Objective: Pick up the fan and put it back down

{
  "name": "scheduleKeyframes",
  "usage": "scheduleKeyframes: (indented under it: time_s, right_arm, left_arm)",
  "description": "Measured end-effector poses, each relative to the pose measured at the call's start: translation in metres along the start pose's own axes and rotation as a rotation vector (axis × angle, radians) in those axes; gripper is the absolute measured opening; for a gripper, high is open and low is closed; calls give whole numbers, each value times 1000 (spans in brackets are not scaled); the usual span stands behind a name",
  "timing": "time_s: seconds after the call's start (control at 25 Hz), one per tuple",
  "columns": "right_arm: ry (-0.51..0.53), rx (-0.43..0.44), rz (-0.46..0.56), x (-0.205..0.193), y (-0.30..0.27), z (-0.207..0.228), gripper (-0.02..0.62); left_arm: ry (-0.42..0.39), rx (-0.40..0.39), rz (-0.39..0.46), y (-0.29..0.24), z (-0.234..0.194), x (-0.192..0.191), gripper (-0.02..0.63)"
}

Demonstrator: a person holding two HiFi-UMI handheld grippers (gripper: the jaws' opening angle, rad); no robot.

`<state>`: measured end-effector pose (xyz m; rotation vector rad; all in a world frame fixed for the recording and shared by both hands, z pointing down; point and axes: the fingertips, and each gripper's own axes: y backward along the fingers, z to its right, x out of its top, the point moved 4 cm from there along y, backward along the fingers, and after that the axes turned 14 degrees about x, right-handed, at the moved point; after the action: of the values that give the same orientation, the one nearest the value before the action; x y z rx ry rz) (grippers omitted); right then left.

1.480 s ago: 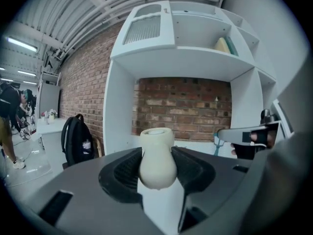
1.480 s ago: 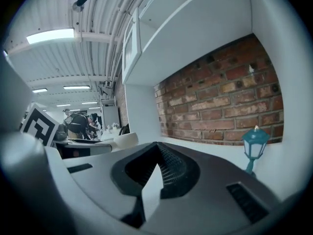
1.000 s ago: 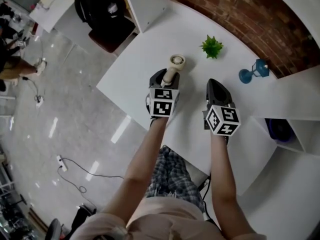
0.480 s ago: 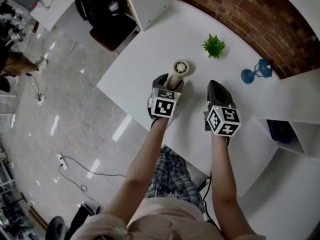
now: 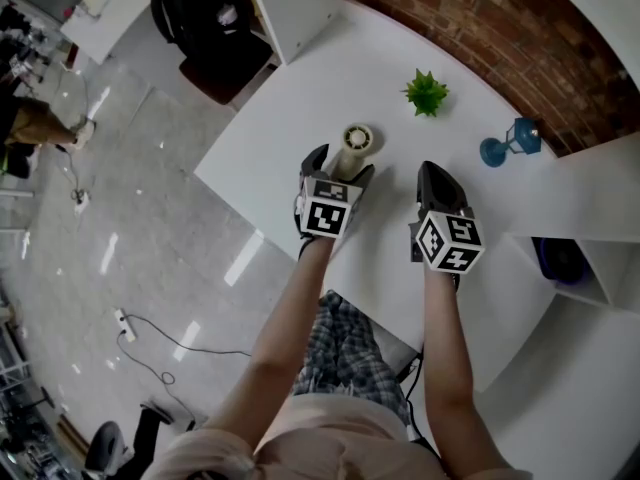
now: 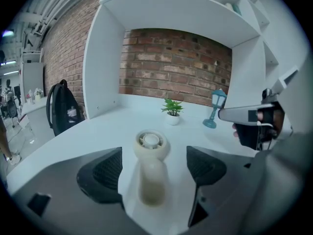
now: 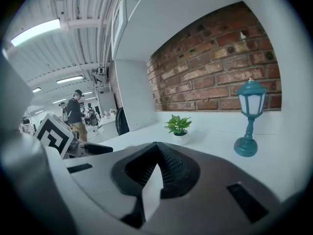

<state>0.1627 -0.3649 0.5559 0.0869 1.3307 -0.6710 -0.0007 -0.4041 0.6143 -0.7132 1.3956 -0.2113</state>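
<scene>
Left gripper (image 6: 152, 175): its jaws have just been opening and now stand wide, both pads clear of the fan. I read this as the release.
Fan (image 6: 151, 146): between those jaws, seemingly resting on the white table (image 5: 290, 108), handle near, round head far.
Right gripper (image 7: 155, 173): jaws together on nothing. It hangs to the right, as one gripper suffices here.
Risk: I'd withdraw nearward, straight, so neither pad clips the handle.
</scene>
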Motion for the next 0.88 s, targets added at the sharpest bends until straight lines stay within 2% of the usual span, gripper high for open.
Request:
scheduleKeyframes:
  time_s: [0.32, 0.48, 0.76, 0.88]
  right_arm:
    - [-1, -27, 52, 24, 32, -9, 15]
    - [12, -34, 96, 45, 58, -20, 15]
    - [55, -52, 199, 82, 106, -46, 15]
    - [76, -57, 243, 96, 127, -56, 15]
  left_arm:
    - [55, 11, 93, 49, -20, 36, 388]
    - [84, -2, 175, 87, -31, 63, 380]
    - [63, -73, 382, 160, -29, 108, 224]
    - [57, -87, 443, 185, -26, 119, 151]
